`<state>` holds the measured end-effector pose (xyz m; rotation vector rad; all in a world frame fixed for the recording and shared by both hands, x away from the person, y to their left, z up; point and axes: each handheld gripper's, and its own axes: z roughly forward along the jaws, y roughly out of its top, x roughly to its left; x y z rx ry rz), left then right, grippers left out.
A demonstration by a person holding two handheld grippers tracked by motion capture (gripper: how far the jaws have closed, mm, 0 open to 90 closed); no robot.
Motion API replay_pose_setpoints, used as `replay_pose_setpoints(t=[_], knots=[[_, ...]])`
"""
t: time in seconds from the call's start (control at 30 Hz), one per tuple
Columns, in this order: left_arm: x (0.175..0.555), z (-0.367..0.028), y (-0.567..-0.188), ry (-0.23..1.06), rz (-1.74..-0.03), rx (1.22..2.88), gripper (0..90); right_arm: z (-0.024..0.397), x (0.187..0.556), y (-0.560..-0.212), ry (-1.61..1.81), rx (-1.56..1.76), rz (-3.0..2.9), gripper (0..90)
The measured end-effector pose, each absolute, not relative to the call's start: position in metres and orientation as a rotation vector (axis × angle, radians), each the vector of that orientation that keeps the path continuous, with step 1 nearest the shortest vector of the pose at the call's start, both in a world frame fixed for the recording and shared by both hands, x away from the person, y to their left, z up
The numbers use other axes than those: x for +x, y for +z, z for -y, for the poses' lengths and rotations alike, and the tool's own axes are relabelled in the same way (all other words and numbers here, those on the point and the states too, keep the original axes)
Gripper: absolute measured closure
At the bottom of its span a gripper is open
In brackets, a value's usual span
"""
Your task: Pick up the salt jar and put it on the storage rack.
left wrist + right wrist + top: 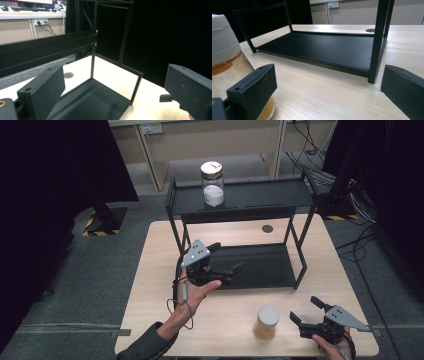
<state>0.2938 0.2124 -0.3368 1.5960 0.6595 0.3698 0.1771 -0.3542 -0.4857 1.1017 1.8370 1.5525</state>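
Item 1: amber jar (pixel 266 322), white lid, standing upright on the table (pixel 235 320) at lower centre of the high view; at the left edge of the right gripper view (pixel 229 70).

Item 2: right gripper (pixel 306 311), lower right of the high view, jaws apart and empty, just beside the jar but not around it.

Item 3: left gripper (pixel 227 257), centre of the high view, jaws apart, empty, held over the front of the rack's lower shelf (pixel 265 265).

Item 4: black 2-tier rack (pixel 240 195), upper centre; 1 clear jar (pixel 212 182) with white contents already stands on its top shelf.

Handling note: the step in hand looks like grasping the amber jar. Best to slide the right jaws level around the body below the lid, centre them, then close squarely, so the jar neither tips nor skids.
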Motion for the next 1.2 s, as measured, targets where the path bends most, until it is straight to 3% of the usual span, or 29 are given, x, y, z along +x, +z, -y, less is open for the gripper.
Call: replay_pose_setpoints(t=[1.2], knots=[[0.273, -0.219, -0.426, 0.277, -0.66, 1.598, 1.3, 0.354, 0.179, -0.487, 1.551, 1.104, -1.838, 0.5]])
